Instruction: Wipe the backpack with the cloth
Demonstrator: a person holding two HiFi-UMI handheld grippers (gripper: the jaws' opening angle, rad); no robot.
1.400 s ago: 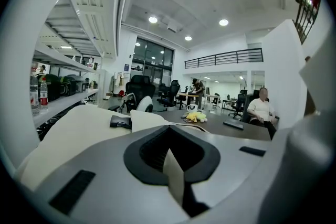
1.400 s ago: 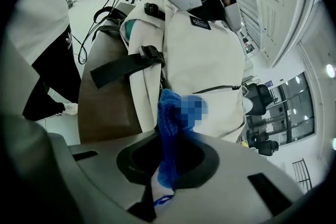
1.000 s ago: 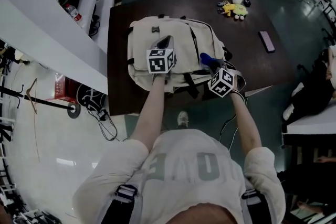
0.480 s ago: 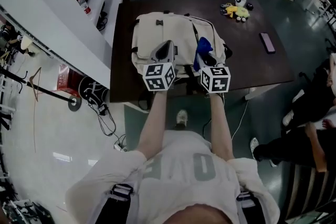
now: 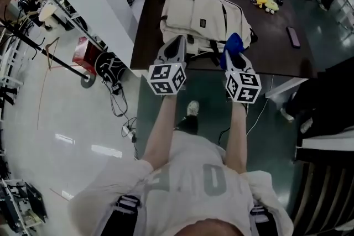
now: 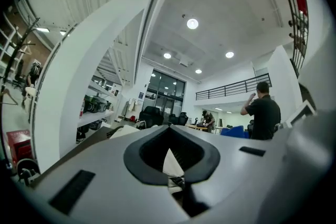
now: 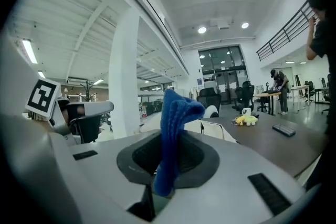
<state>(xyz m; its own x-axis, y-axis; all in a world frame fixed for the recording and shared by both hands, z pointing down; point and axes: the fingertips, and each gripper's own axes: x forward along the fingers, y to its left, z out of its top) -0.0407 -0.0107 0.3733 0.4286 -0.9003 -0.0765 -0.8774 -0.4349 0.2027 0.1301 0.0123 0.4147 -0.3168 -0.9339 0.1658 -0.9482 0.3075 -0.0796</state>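
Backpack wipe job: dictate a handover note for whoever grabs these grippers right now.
Left gripper: jaws together, empty, in the air short of the table.
Right gripper: shut on the blue cloth, which sticks up from the jaws; it is not touching the backpack.
Backpack: cream, lying flat on the dark table near its front edge.
Done: cloth is in the gripper; how much has been wiped cannot be told.
To do: bring the cloth onto the backpack and wipe it.
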